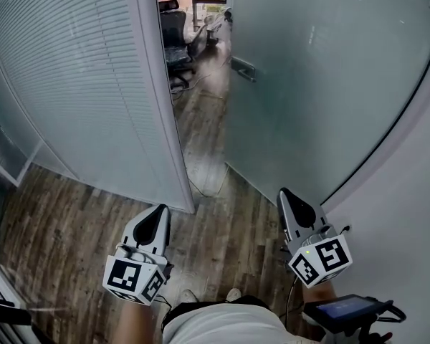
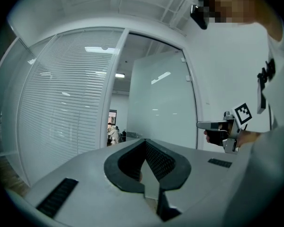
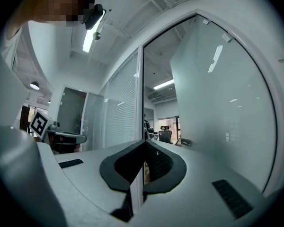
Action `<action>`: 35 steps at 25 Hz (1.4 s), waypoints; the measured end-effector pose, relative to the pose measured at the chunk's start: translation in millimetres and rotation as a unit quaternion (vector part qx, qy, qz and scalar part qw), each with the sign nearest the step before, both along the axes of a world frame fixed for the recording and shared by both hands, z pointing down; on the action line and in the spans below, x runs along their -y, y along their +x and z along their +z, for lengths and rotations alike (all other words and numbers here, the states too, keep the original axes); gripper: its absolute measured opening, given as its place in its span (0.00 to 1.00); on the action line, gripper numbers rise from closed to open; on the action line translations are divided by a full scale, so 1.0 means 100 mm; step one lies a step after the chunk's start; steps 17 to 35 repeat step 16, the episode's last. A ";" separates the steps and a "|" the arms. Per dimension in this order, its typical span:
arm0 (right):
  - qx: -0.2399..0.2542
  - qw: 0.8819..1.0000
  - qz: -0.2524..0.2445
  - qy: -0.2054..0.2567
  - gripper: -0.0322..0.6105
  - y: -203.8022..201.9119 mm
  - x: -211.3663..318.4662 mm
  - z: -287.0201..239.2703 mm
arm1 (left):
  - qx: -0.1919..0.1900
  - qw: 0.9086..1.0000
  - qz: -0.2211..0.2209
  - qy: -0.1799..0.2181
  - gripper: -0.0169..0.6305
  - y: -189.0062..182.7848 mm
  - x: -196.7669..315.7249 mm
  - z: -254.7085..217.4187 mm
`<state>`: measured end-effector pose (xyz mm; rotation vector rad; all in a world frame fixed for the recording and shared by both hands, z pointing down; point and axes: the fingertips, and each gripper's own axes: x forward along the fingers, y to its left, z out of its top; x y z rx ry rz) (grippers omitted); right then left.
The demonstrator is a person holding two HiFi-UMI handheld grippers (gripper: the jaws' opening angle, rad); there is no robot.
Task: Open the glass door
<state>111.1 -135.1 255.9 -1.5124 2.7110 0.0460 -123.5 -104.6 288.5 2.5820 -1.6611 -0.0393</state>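
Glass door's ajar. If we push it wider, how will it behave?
Probably stiff and heavy: the glass door is one tall frosted pane, so it should swing slowly without flexing. Its smooth face looks slippery; a push beside the handle likely holds better.

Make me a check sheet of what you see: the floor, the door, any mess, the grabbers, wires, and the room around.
Surface: wooden plank floor, bare at the doorway.
Job's things: frosted glass door stands partly open; its handle is untouched.
Clutter: nothing seen.
Grippers: left gripper and right gripper both shut, empty, held short of the door.
Cables: thin wire hangs below the right gripper.
Surroundings: blinds partition left of the gap, office chair in the room beyond, white wall on the right.
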 end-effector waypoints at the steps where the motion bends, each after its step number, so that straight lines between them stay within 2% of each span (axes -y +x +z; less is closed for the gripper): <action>1: 0.004 1.000 0.000 -0.005 0.05 -0.05 0.00 0.02 | -0.001 1.000 0.001 -0.001 0.03 -0.04 0.00 0.02; 4: 0.011 1.000 0.002 -0.013 0.05 -0.19 -0.01 0.06 | -0.002 1.000 0.008 0.001 0.02 -0.17 0.01 0.04; 16: -0.014 1.000 0.011 -0.004 0.05 -0.61 -0.15 -0.03 | -0.027 0.999 0.021 -0.006 0.03 -0.55 -0.01 0.02; 35: -0.014 1.000 0.011 -0.004 0.05 -0.61 -0.15 -0.03 | -0.027 0.999 0.021 -0.006 0.03 -0.55 -0.01 0.02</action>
